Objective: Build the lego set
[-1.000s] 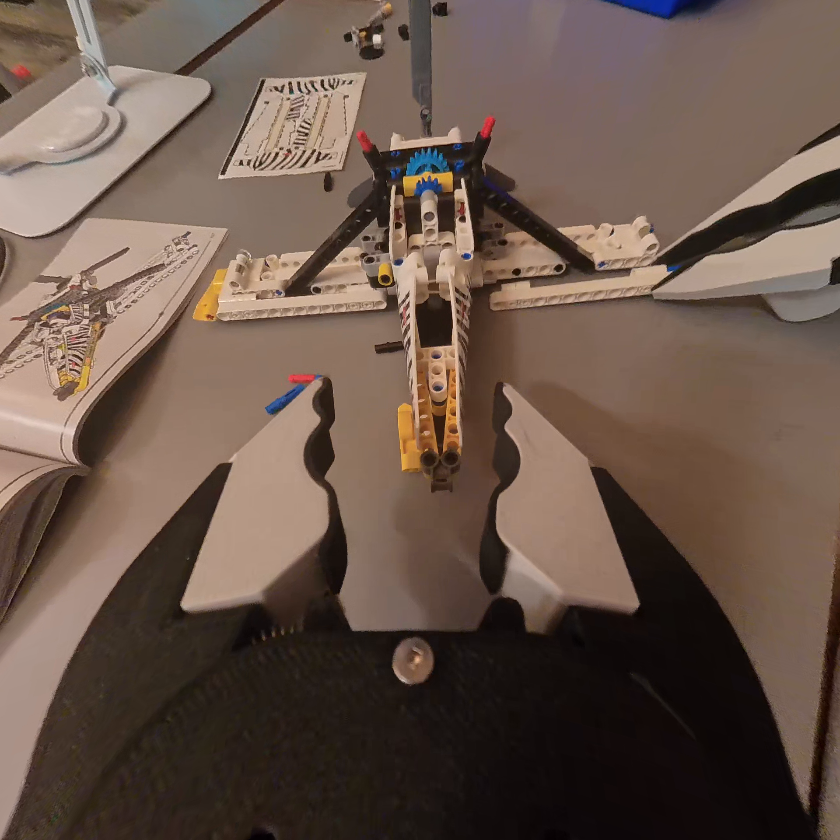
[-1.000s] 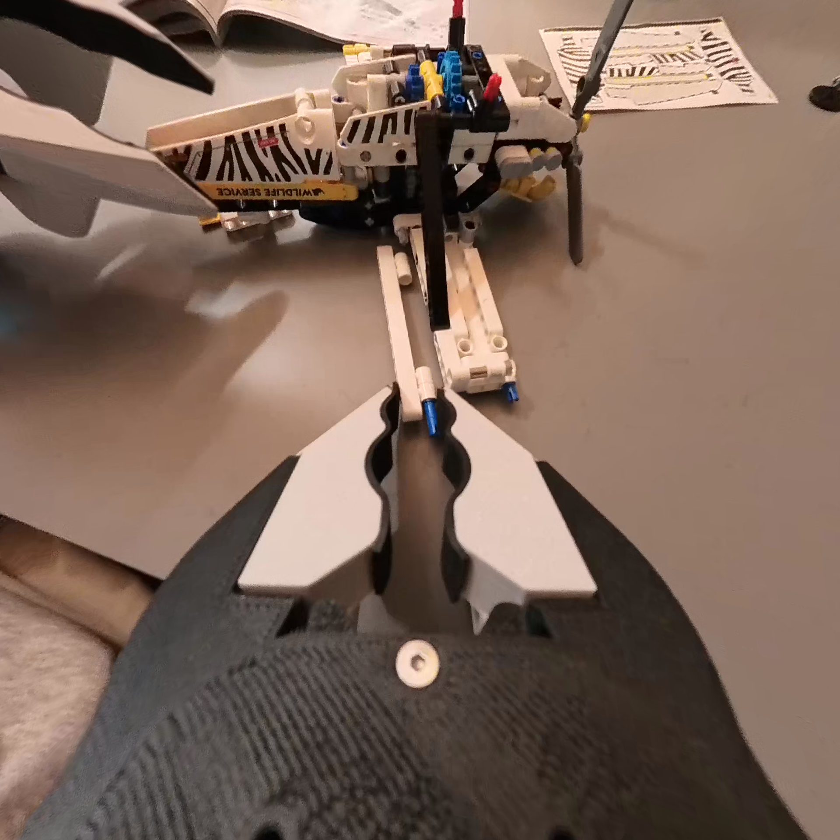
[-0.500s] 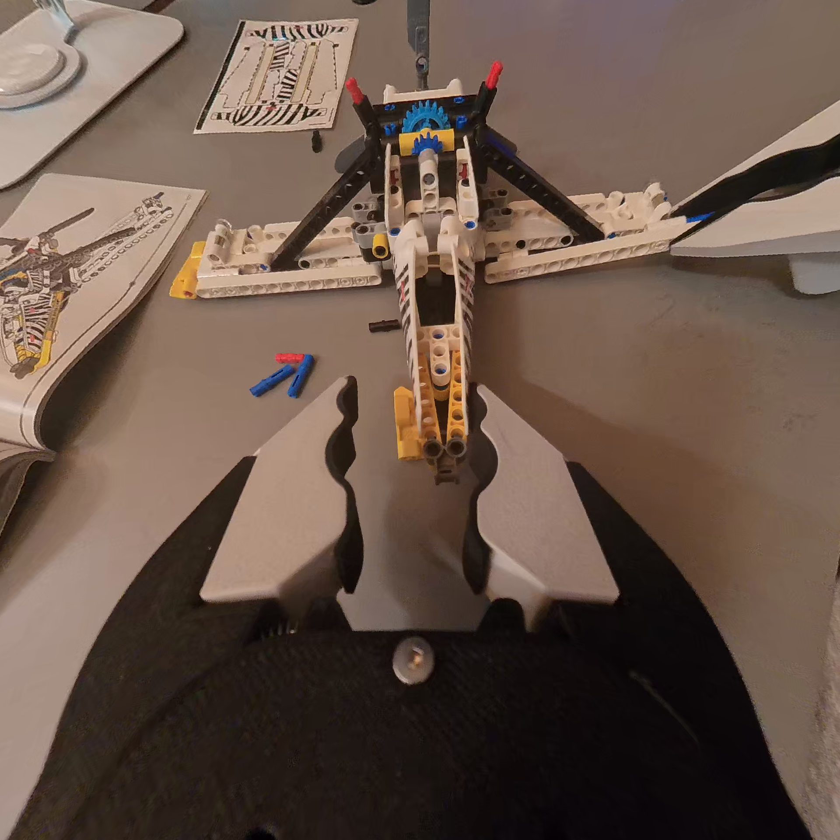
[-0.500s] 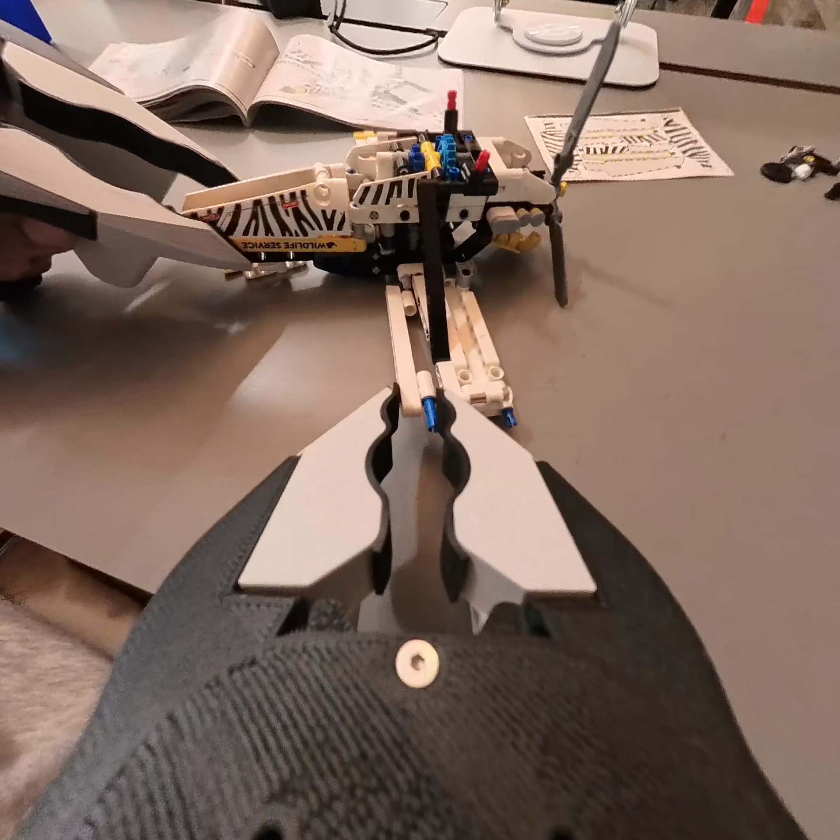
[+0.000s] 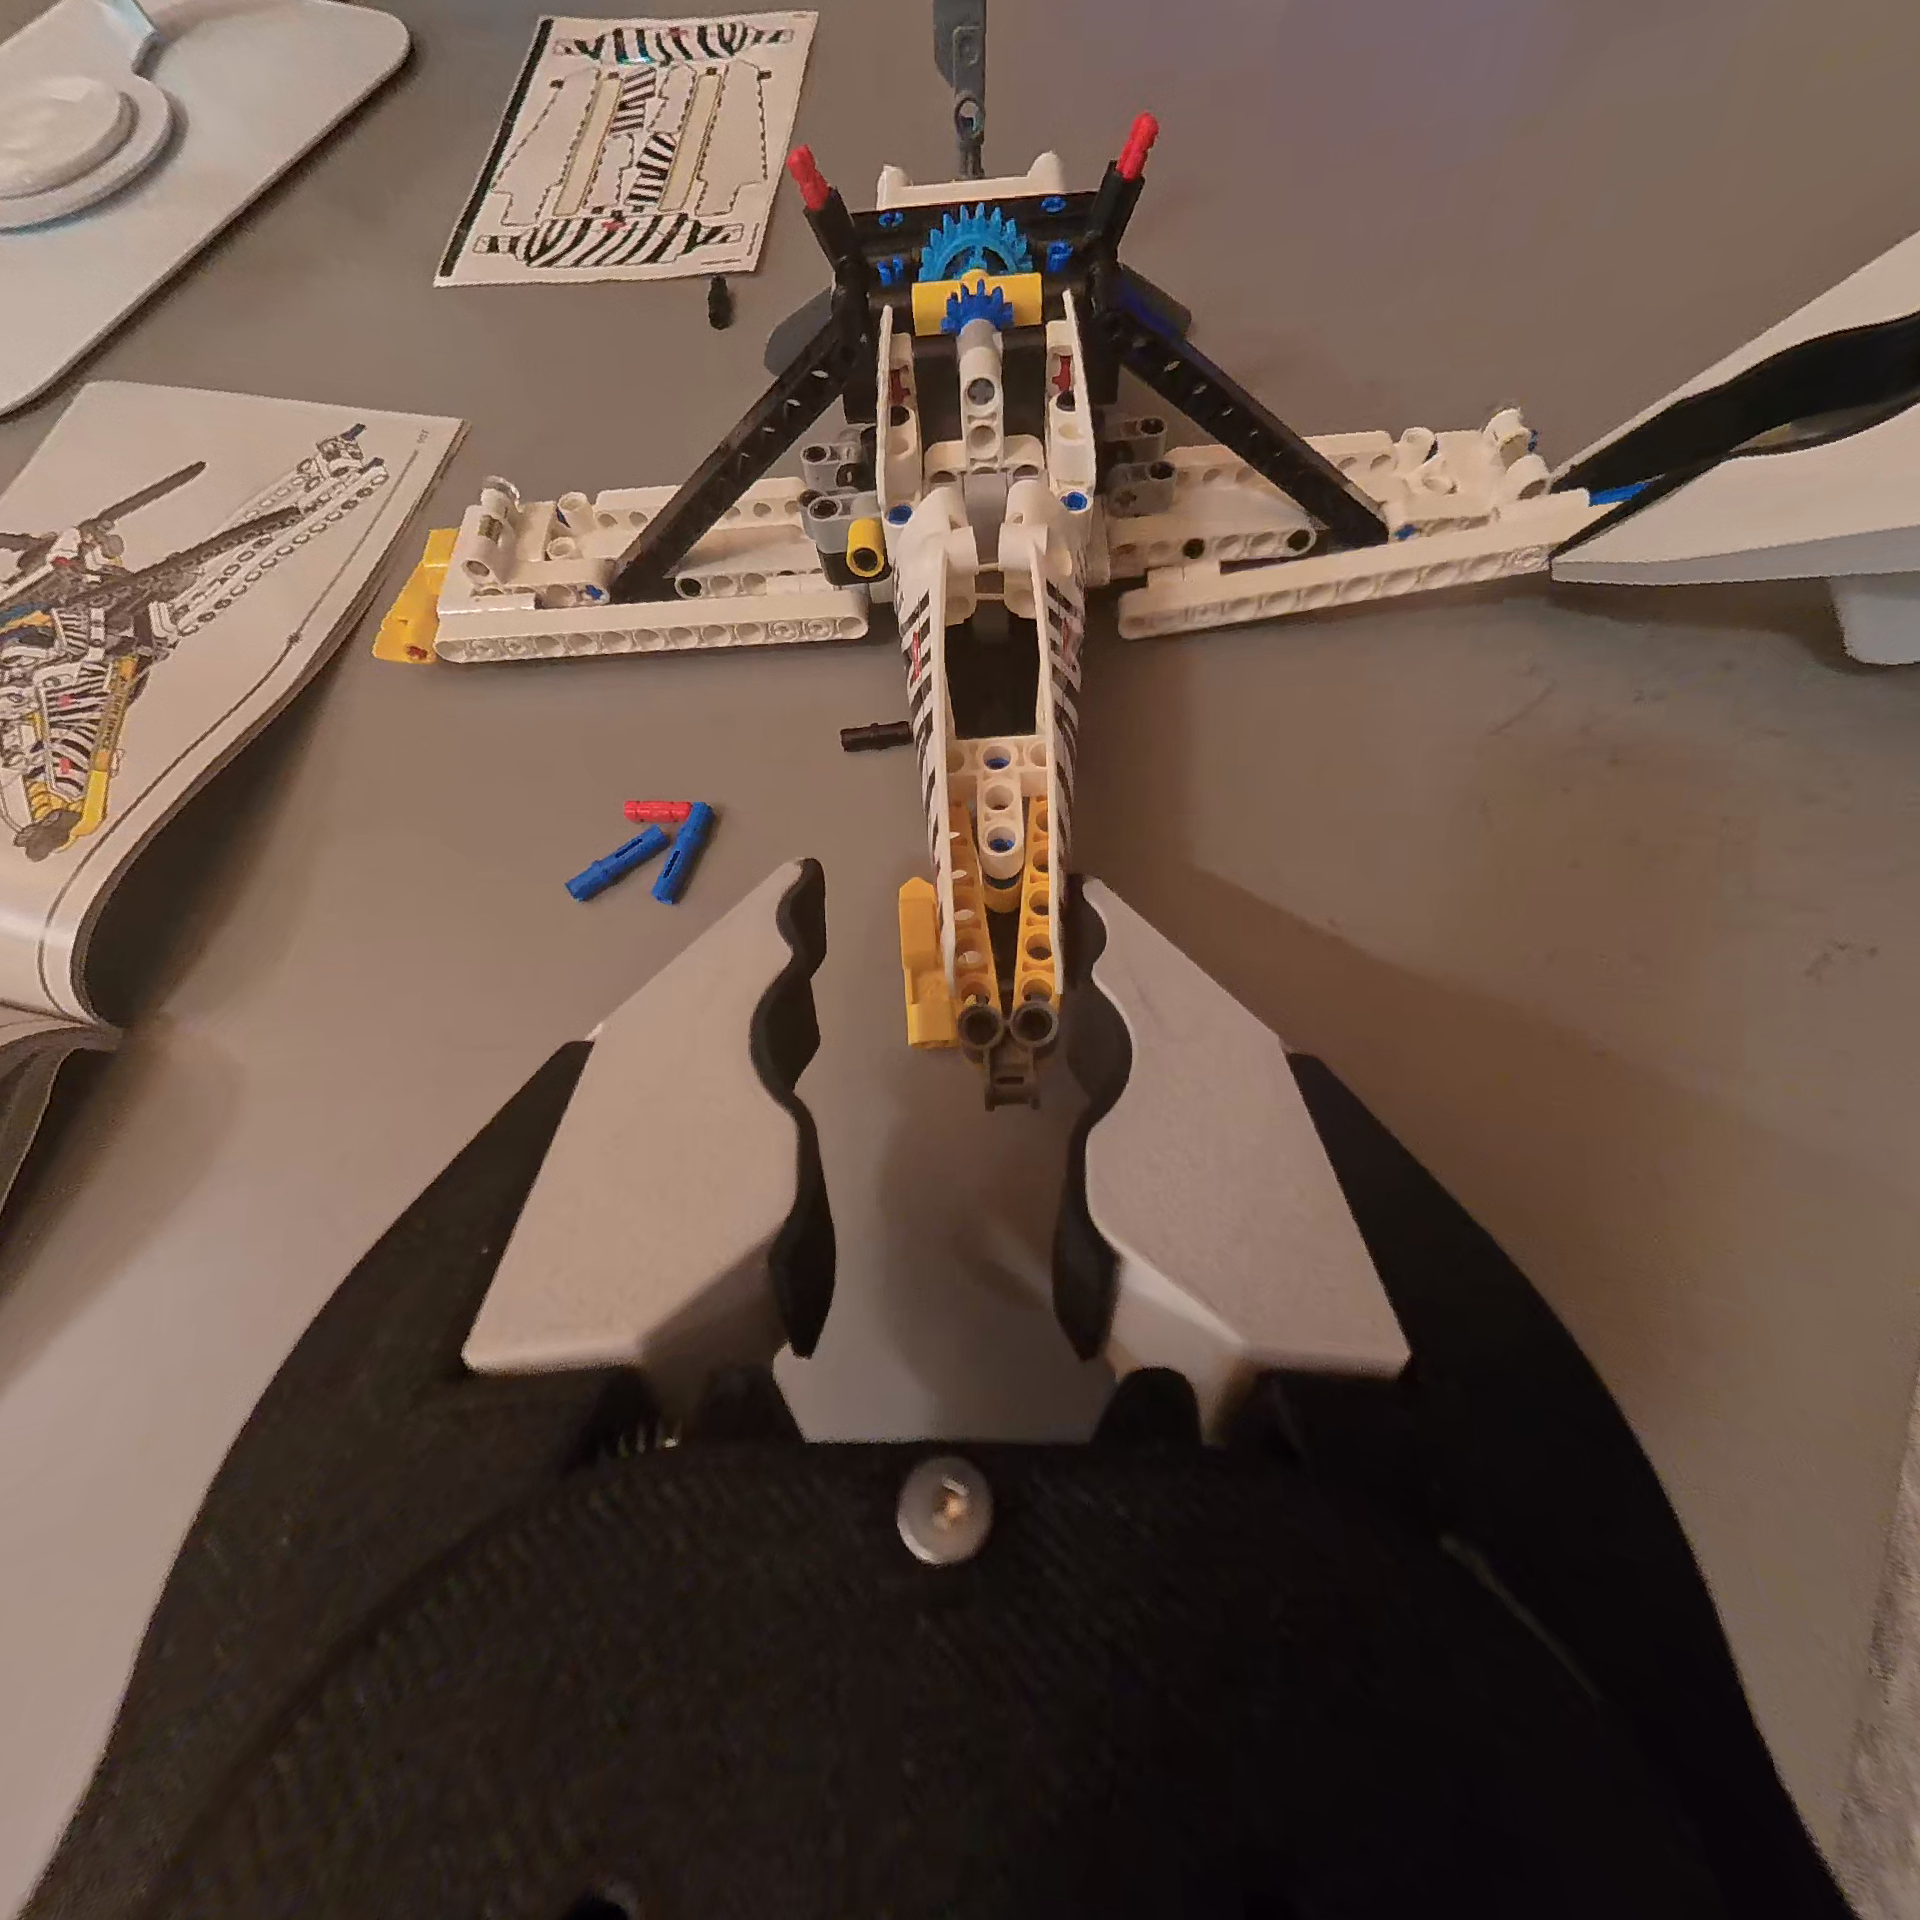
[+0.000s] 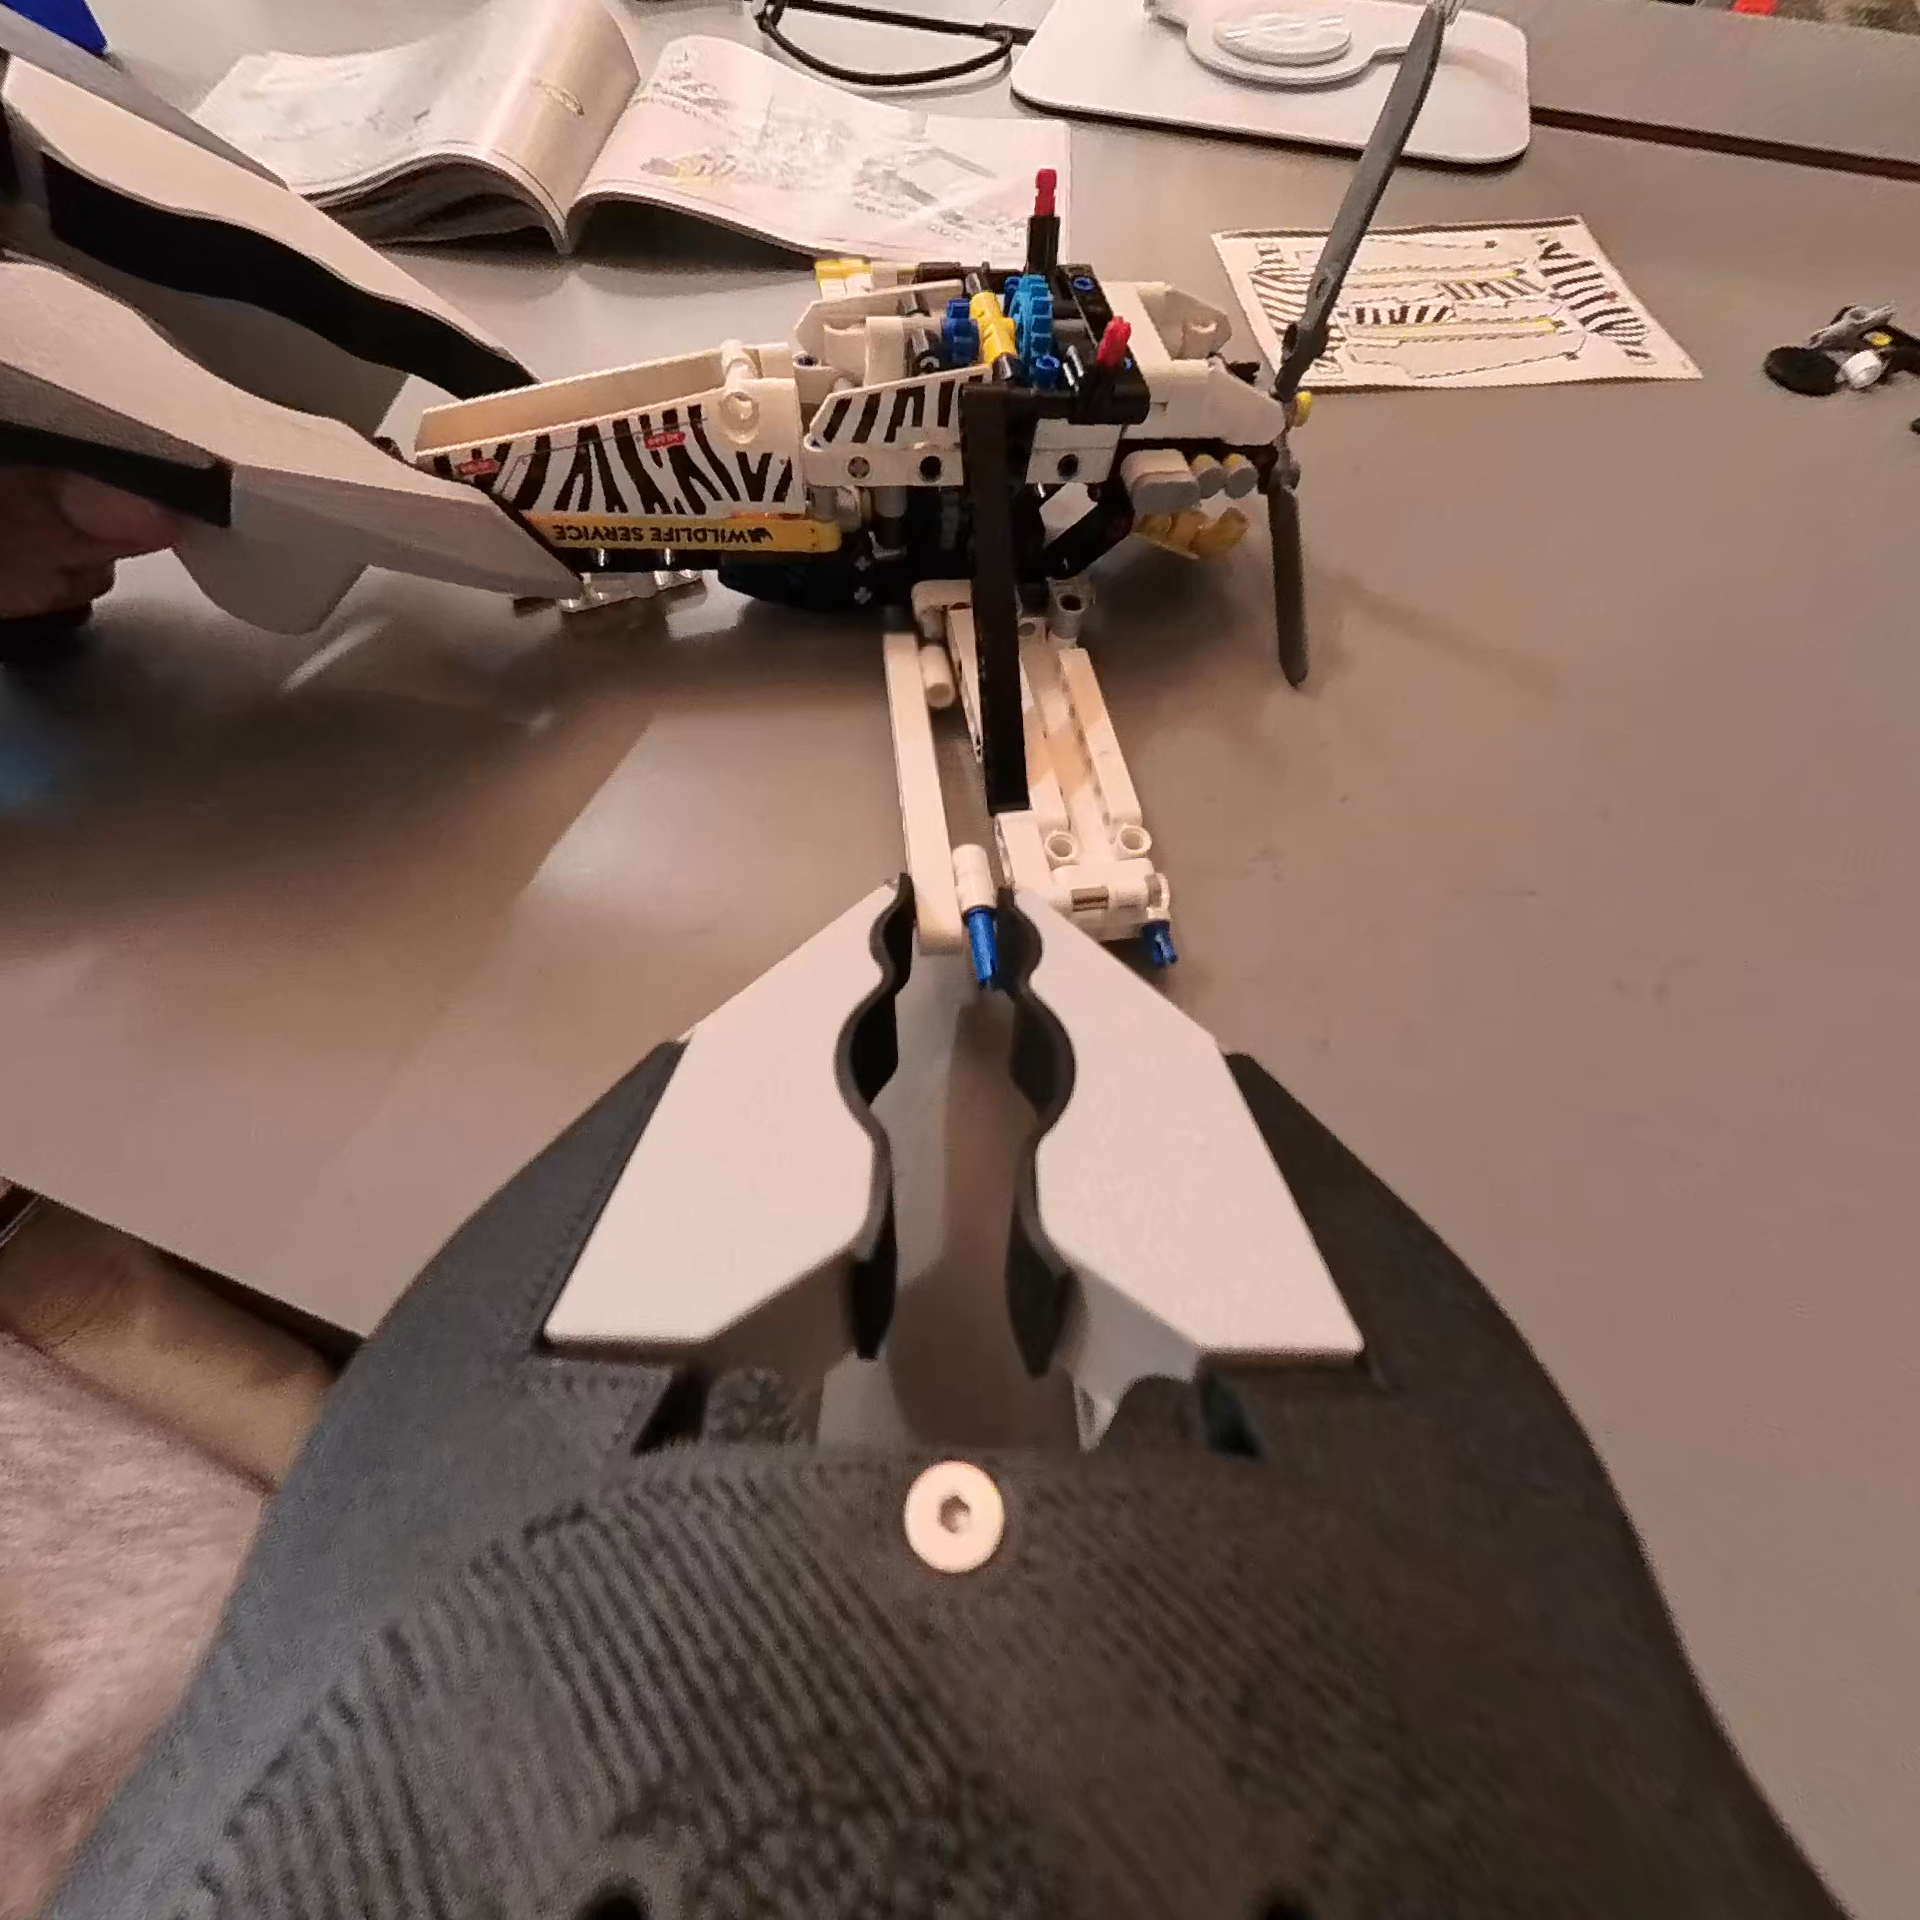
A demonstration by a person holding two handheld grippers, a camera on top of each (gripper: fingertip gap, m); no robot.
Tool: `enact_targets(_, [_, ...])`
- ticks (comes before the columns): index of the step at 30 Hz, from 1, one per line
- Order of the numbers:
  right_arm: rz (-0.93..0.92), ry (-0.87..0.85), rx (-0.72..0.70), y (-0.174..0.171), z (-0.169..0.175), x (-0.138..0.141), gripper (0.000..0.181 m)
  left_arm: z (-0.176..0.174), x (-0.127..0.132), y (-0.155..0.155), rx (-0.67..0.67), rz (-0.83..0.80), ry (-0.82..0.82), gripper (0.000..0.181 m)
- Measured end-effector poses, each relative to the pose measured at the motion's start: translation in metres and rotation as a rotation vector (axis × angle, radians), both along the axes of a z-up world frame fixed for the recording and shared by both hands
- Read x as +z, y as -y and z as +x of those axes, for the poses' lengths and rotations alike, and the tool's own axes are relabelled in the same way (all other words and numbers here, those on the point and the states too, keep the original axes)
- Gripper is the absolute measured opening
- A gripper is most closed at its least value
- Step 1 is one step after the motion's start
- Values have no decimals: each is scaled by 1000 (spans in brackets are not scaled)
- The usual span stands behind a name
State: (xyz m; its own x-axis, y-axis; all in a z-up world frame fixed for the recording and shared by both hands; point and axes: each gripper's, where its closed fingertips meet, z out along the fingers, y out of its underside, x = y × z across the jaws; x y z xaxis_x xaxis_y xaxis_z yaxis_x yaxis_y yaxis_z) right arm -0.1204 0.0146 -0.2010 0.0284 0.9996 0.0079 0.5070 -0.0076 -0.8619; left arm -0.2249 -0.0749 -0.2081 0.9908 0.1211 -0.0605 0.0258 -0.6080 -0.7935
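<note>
The zebra-striped white, black and yellow lego plane stands on the grey table, and also shows in the right wrist view. My left gripper is open, its fingers either side of the yellow tail end; the right finger touches the tail and a small gap remains on the left. It shows at the tail in the right wrist view. My right gripper is shut on the wing tip, on the white beam end with a blue pin. It shows at the right wing in the left wrist view.
An open instruction booklet lies to the left, a sticker sheet beyond it, and a white stand base at the far left. Loose blue and red pins and a black pin lie by the tail. Small parts lie at the far right.
My left gripper has moved forward to the tail and its fingers have narrowed around it. My right gripper has kept its hold on the wing tip.
</note>
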Motion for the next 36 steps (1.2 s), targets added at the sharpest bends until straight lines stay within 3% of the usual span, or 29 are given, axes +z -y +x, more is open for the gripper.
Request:
enact_targets(12, [27,-39,-3,1,-1,6,14,2,0,1,-1,-2,1,43])
enact_targets(26, [22,45,3,-1,-4,-12,13,6,-2,2,-12,-20,2,41])
enact_targets(32, [23,44,8,-2,-4,-12,14,6,34,-9,-38,69,13,59])
enact_targets(36, [22,44,14,-2,-4,-12,14,9,38,-36,-110,-46,58,63])
